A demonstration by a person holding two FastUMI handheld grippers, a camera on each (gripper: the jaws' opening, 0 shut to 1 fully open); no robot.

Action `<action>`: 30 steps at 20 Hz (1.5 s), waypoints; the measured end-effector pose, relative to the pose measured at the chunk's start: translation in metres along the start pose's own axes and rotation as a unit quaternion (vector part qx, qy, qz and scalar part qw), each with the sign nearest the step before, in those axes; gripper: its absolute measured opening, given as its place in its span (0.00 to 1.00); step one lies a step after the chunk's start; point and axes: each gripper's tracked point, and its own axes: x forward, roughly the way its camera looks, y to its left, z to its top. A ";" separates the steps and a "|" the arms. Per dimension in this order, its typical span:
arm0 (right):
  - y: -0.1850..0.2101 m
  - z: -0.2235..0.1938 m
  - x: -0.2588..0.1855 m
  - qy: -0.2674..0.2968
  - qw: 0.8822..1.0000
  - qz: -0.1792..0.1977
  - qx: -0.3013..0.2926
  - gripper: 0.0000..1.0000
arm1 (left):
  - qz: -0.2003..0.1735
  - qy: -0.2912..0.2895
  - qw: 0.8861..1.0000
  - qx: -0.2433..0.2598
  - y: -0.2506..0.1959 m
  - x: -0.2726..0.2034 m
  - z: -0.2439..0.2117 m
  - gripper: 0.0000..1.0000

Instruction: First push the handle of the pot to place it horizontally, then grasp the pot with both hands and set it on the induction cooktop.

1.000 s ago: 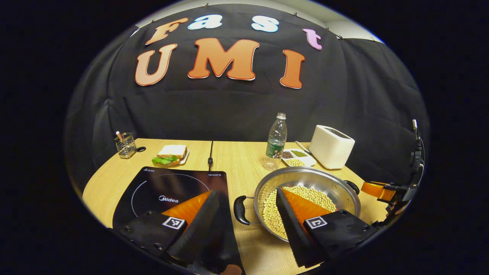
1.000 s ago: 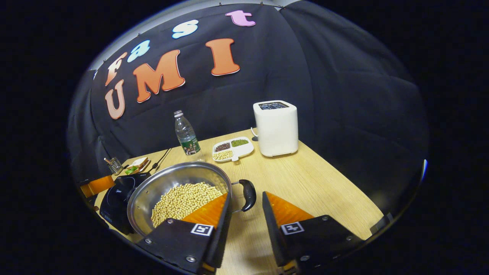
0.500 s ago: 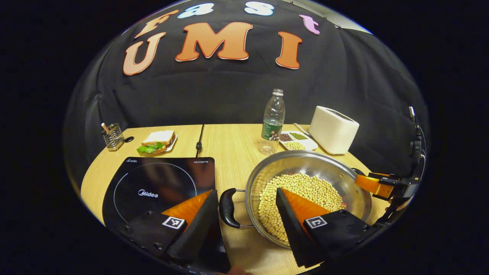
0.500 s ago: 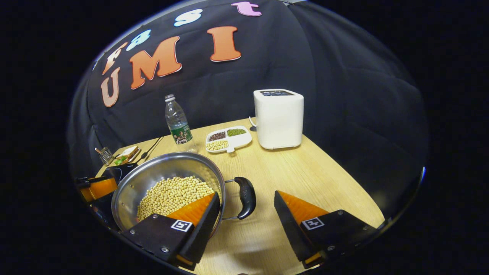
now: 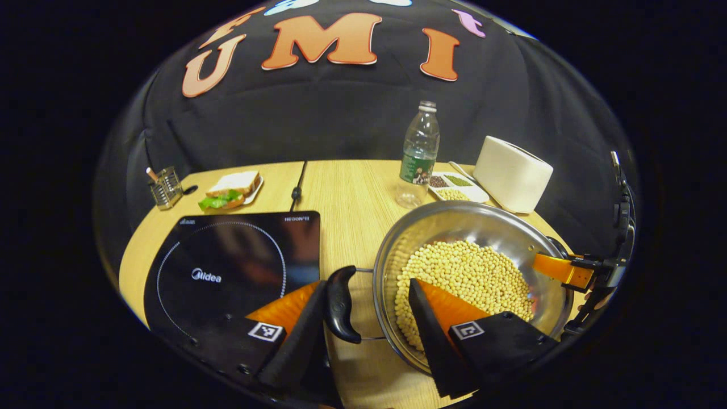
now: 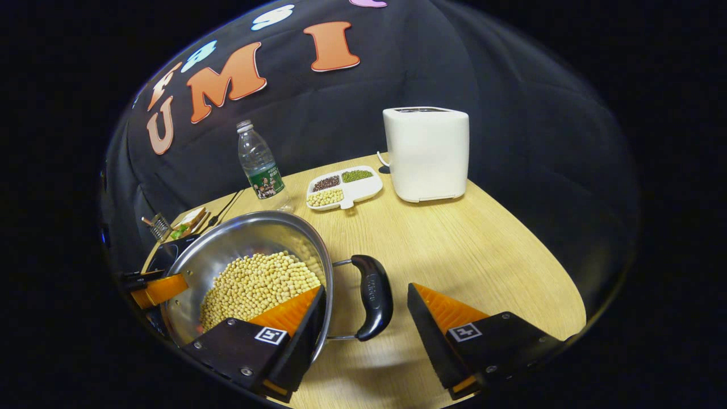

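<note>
Steel pot (image 5: 500, 233), round, shiny, soybeans inside, black side handles (image 6: 372, 295). Left claw (image 5: 363, 329) spread, straddling handle. Right claw (image 6: 363, 324) spread likewise.

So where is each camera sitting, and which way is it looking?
Left gripper view: rides the left claw, looking across the table at the cooktop and the pot's left handle; its own two fingers show, open.
Right gripper view: rides the right claw, facing the pot's right handle and the toaster; its own fingers show, open.
Both share: the pot of beans, bottle, and each other's orange finger.
</note>
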 end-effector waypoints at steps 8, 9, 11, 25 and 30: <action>0.005 -0.003 0.003 0.015 0.999 -0.002 0.031 0.55 | 0.011 0.008 1.000 0.014 0.008 0.006 -0.004 0.71; 0.005 -0.003 0.003 0.016 0.999 -0.002 0.033 0.52 | 0.009 0.011 1.000 0.006 0.009 0.007 -0.002 0.70; 0.006 -0.003 0.001 0.019 0.999 0.000 0.038 0.49 | 0.010 0.030 0.999 -0.009 0.008 0.006 -0.006 0.65; 0.024 0.036 -0.035 -0.021 0.997 -0.002 0.076 0.40 | 0.008 0.010 1.000 -0.018 0.013 -0.030 0.029 0.52; 0.057 0.048 -0.047 -0.025 0.997 0.012 0.068 0.40 | 0.020 0.000 0.999 -0.025 0.041 -0.054 0.042 0.51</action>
